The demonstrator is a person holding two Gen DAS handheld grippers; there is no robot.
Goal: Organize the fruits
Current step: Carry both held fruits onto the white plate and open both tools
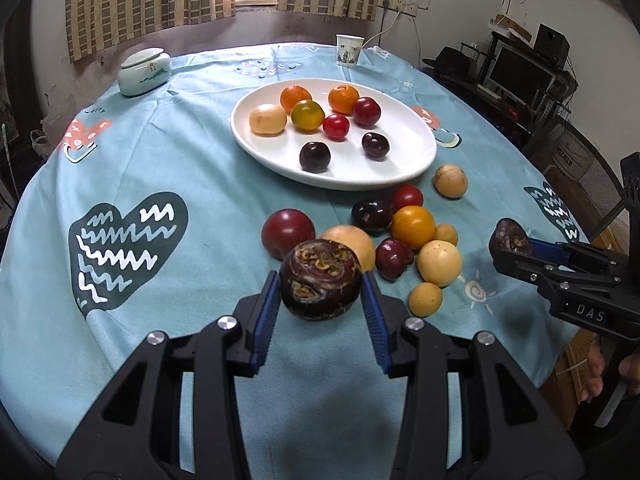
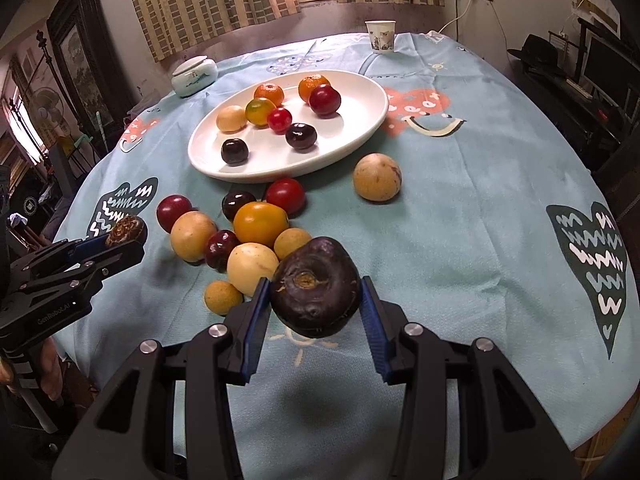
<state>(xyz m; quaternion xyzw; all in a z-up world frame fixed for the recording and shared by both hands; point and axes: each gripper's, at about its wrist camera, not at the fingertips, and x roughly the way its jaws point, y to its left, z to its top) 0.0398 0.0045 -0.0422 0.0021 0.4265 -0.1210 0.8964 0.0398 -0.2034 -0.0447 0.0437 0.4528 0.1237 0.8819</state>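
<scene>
Each gripper, left gripper (image 1: pixel 320 300) and right gripper (image 2: pixel 314 304), clamps a water chestnut (image 1: pixel 320 280) (image 2: pixel 314 292) at its sides; it looks firm, light, smooth-skinned.

The plate (image 1: pixel 416 152) looks like glossy white ceramic, and the tablecloth (image 1: pixel 192 152) is a soft matt cloth with light creases. The dark chestnut-like bulb (image 1: pixel 320 285) at lower centre is rough and scabby. Gripper fingers (image 1: pixel 267 312) are matt black plastic with ribbed blue pads and shiny metal screws.

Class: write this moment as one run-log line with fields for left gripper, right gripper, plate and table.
left gripper: shut on water chestnut | right gripper: shut on second chestnut | plate: eight fruits | table: loose fruits remain
</scene>
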